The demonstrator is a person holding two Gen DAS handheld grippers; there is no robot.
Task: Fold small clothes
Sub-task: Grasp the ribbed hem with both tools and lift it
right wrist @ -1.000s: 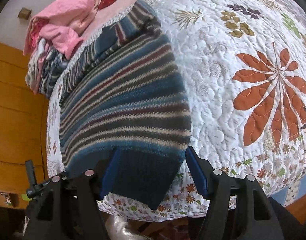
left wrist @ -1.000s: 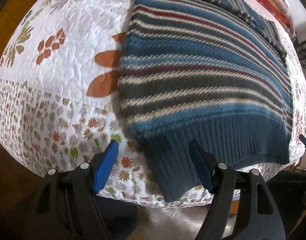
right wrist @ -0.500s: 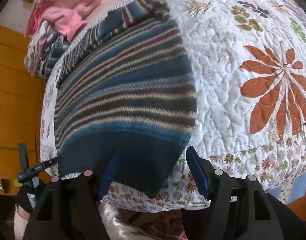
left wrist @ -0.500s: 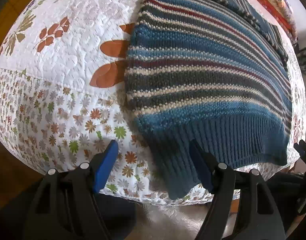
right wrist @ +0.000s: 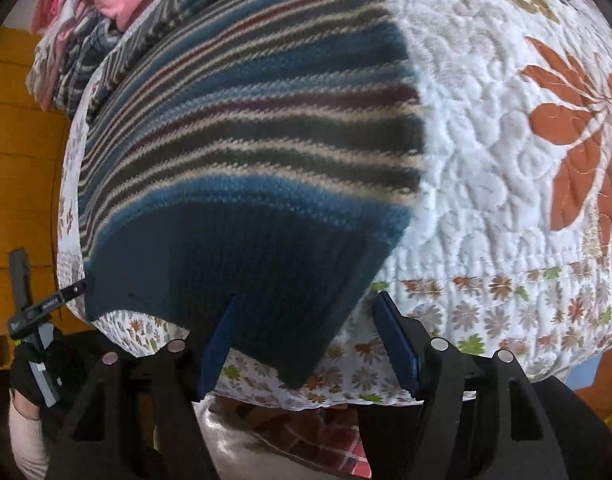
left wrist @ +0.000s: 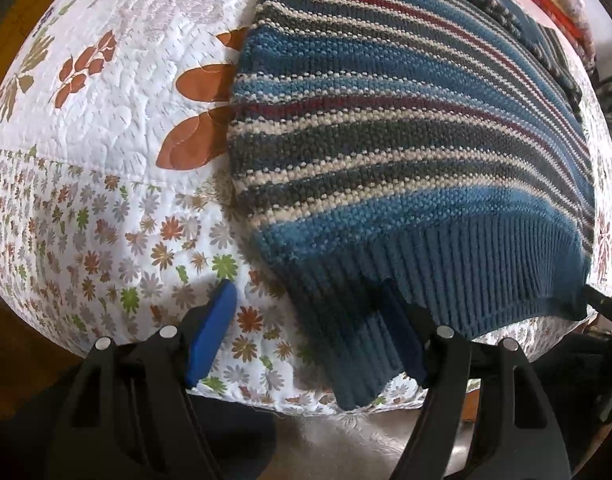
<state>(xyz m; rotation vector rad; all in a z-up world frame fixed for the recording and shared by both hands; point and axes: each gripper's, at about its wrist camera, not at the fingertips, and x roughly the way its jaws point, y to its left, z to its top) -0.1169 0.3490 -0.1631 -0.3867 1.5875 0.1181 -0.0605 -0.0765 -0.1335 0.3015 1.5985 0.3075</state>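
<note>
Seen from the left wrist, the blue, grey, cream and maroon striped knitted sweater (left wrist: 406, 128) lies flat on the white quilted bedspread with orange leaf and small flower prints (left wrist: 106, 152), its dark blue ribbed hem (left wrist: 446, 280) hanging over the bed's edge. The left gripper (left wrist: 310, 332) has its jaws spread wide, straddling the hem's corner without pinching it. From the right wrist, the same sweater (right wrist: 246, 128) fills the left half of the bedspread (right wrist: 486, 160), and the right gripper (right wrist: 306, 340) holds its jaws open around the hem's opposite corner (right wrist: 266, 280). A heap of pink and plaid clothes (right wrist: 98, 12) sits beyond the sweater.
</note>
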